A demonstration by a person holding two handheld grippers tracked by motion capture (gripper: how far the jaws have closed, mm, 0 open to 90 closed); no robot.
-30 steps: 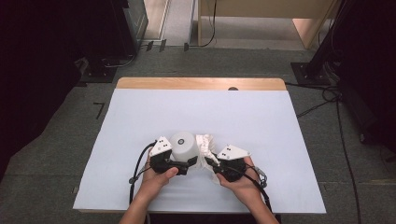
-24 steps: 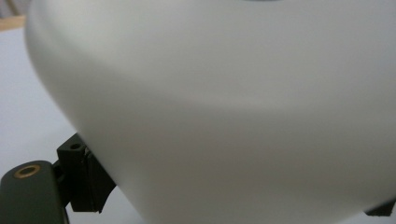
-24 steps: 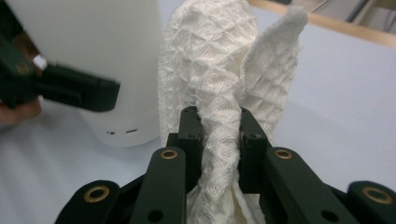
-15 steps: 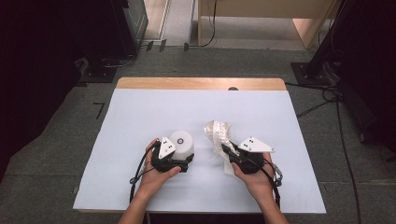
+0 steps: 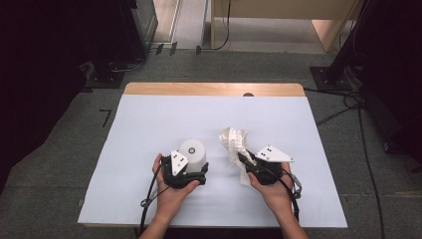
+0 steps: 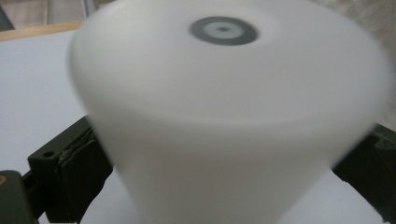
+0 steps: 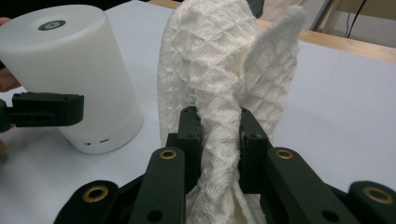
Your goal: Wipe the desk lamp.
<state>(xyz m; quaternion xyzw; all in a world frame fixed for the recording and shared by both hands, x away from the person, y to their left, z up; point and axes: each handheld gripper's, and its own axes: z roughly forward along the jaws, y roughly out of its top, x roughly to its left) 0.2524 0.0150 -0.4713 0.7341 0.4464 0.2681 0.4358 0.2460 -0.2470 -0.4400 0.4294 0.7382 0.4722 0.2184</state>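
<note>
White lamp (image 5: 195, 152) is being clamped by left gripper (image 5: 185, 175); waffle cloth (image 7: 219, 93) is being pinched, bunched upright, by right gripper (image 7: 218, 135).

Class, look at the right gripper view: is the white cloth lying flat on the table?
No. The white cloth stands bunched upright, pinched between the closed jaws of the right tool above the table.
</note>
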